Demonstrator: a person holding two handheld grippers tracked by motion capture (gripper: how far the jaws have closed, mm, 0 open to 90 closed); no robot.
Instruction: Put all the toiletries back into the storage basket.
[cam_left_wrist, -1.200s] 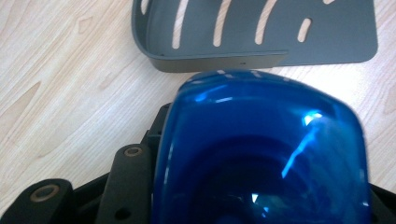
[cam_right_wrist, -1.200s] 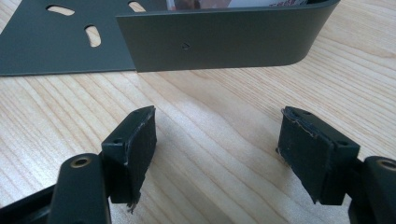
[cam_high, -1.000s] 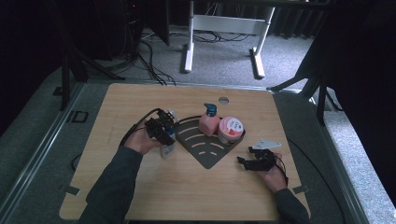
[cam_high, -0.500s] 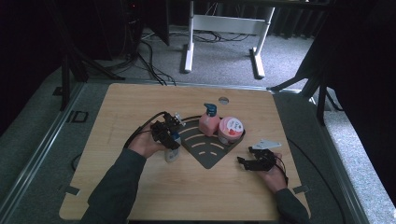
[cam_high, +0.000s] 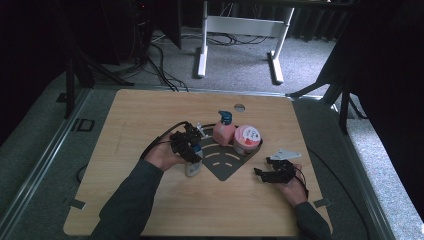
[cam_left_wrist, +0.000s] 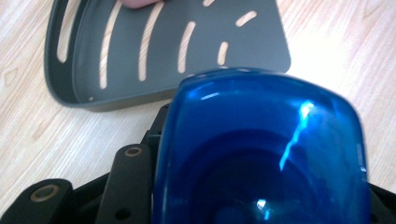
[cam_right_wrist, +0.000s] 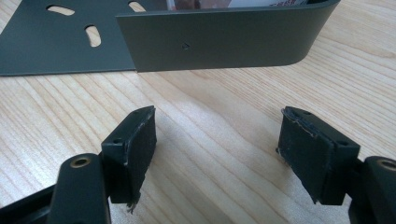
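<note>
Clamped in the left gripper (cam_high: 189, 146), near the table's (cam_high: 150, 115) front-middle, is a small bottle with a blue cap (cam_left_wrist: 261, 149), its pale body hanging just beside the near left edge of the dark slotted corner tray (cam_high: 226, 165); the right gripper (cam_right_wrist: 217, 154) rests on the wood to the tray's right with its jaws standing apart and nothing between them. Farther back, inside the tray against its raised wall, a pink pump bottle (cam_high: 224, 131) stands upright, with a round pink tub (cam_high: 246, 138) just beside it.
</note>
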